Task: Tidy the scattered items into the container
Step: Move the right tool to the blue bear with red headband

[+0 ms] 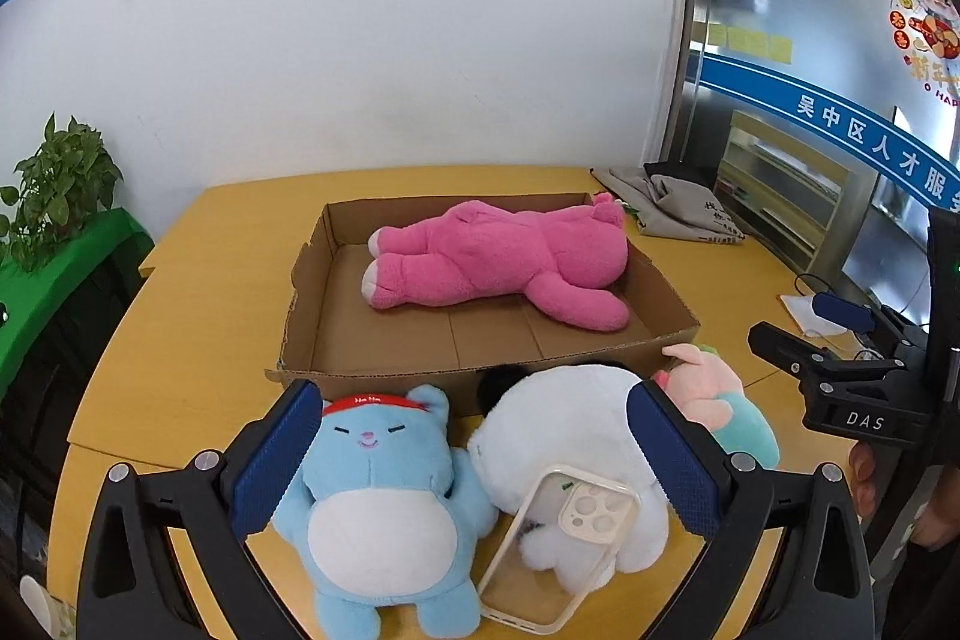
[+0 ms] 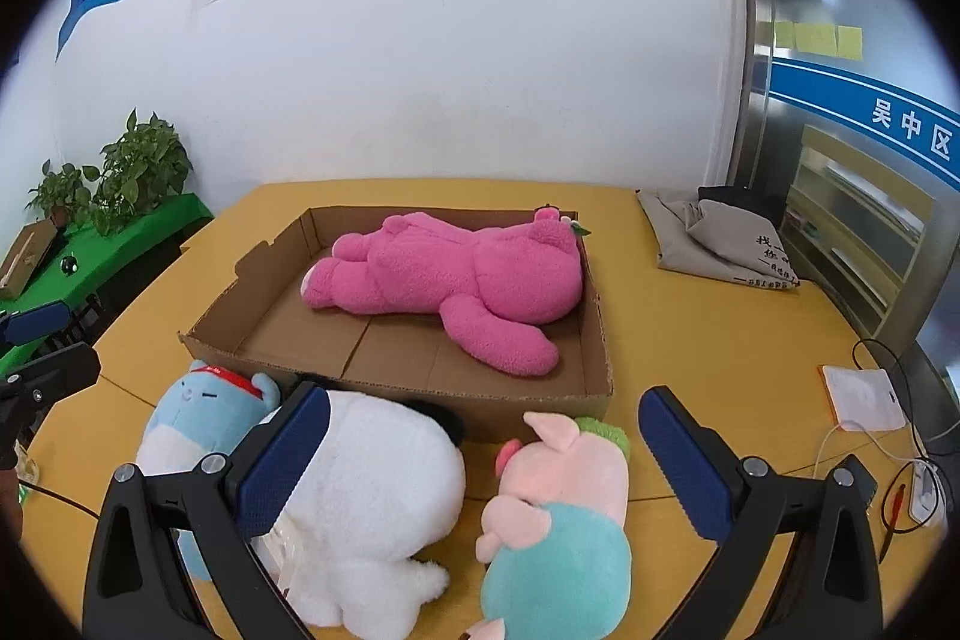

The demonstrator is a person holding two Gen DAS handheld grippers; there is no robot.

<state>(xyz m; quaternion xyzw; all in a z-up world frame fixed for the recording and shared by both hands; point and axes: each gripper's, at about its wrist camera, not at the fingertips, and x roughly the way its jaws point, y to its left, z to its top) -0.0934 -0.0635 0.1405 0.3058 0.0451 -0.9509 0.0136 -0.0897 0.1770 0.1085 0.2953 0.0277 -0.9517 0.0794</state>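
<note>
Yellow table (image 1: 198, 280) carries everything. Shallow cardboard tray (image 1: 312, 304) sits mid-table, flaps open; pink plush bear (image 1: 498, 262) lies on its side inside, filling the far half.

Outside the tray, along its near wall, three toys in a row:
- white plush (image 1: 570, 436), centre, touching the tray wall, dark patch at its far end
- blue plush bear (image 1: 378, 508) with red headband, on its back, pressed against the white one's left
- pink pig plush (image 2: 564, 484) in teal outfit, right of the white one

Clear phone case (image 1: 558, 532) leans on the white plush.

Left gripper (image 1: 474, 460): released, jaws wide, blue bear and white plush seen between them, nothing gripped.
Right gripper (image 2: 486, 460): released too, jaws wide over white plush and pig, no contact seen.

Grey cloth bag (image 2: 714, 238) at far right corner.
</note>
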